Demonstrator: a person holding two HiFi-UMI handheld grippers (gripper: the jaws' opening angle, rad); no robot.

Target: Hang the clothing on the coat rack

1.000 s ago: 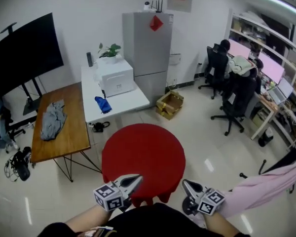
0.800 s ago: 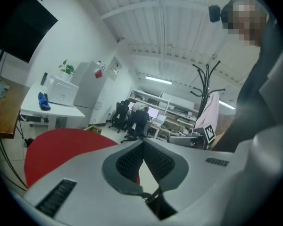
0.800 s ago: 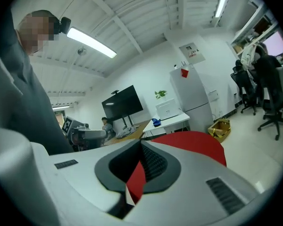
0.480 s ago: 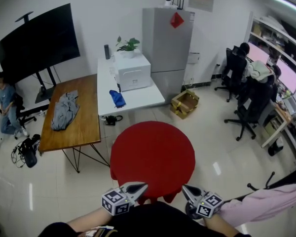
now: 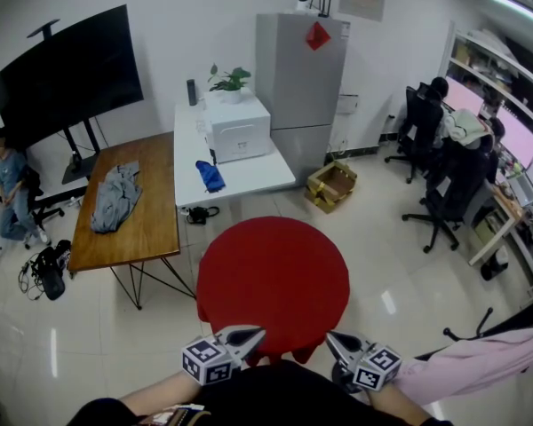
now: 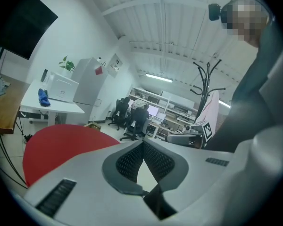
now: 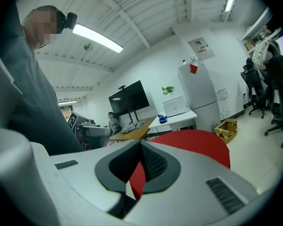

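Both grippers are held close to my body over the near edge of a round red table point(image 5: 273, 273). My left gripper point(image 5: 253, 332) point(image 6: 143, 142) is shut with nothing in it. My right gripper point(image 5: 331, 335) point(image 7: 140, 142) is shut and empty too. A grey garment point(image 5: 114, 198) lies crumpled on the wooden table point(image 5: 155, 238) far to the left. A blue cloth point(image 5: 210, 176) lies on the white table point(image 5: 249, 177). A pink garment point(image 5: 480, 362) point(image 6: 211, 111) hangs at my right on a black coat rack point(image 6: 205, 81).
A printer point(image 5: 237, 127), a plant and a grey fridge point(image 5: 304, 78) stand at the back. A large screen point(image 5: 67, 74) stands on the left with a person point(image 5: 7, 189) beside it. Office chairs point(image 5: 440, 193), desks and a cardboard box point(image 5: 331, 185) fill the right.
The head view swung left over the last second, bringing the screen and the person beside it further in. Both grippers kept their place near my body and stayed shut.
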